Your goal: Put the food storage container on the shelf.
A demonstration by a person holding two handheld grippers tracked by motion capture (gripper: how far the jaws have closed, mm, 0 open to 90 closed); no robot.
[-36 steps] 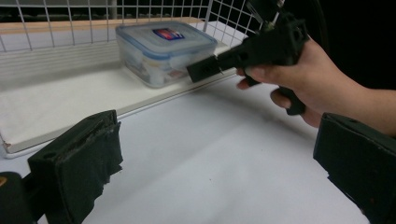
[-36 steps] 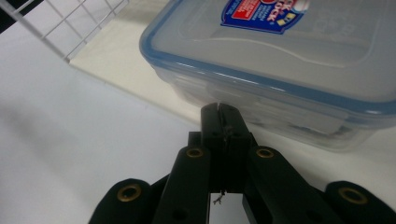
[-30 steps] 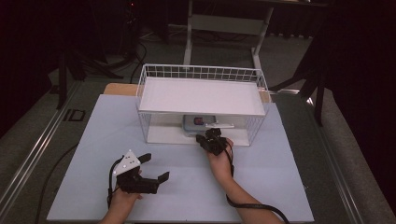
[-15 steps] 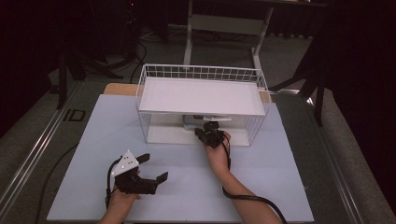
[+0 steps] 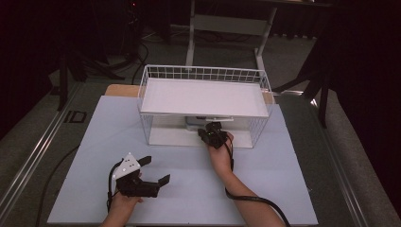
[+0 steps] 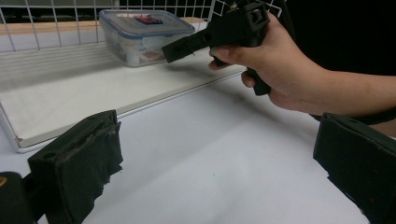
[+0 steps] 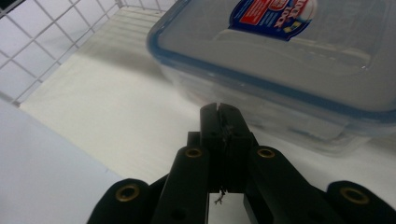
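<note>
A clear plastic container (image 7: 289,60) with a blue-rimmed lid and a label sits on the lower level of a white wire rack (image 5: 203,97). The container (image 5: 193,123) shows under the rack's upper shelf in the high view. My right gripper (image 7: 219,112) is shut with nothing in it, its tips just short of the container's near side. In the high view the right gripper (image 5: 208,130) reaches into the rack's lower level. My left gripper (image 5: 155,170) rests on the table at the front left, jaws wide open and empty. Its view shows the container (image 6: 144,35) and the right gripper (image 6: 210,37).
The rack stands at the back middle of a pale table top (image 5: 283,170). Its upper shelf (image 5: 203,94) is a bare white board with a wire rim. Wire mesh (image 7: 46,32) closes the lower level's side. A cable (image 5: 255,201) trails from the right gripper.
My right gripper has moved forward from the rack's front edge into the lower level, up to the container. The left gripper has stayed open at the front left.
</note>
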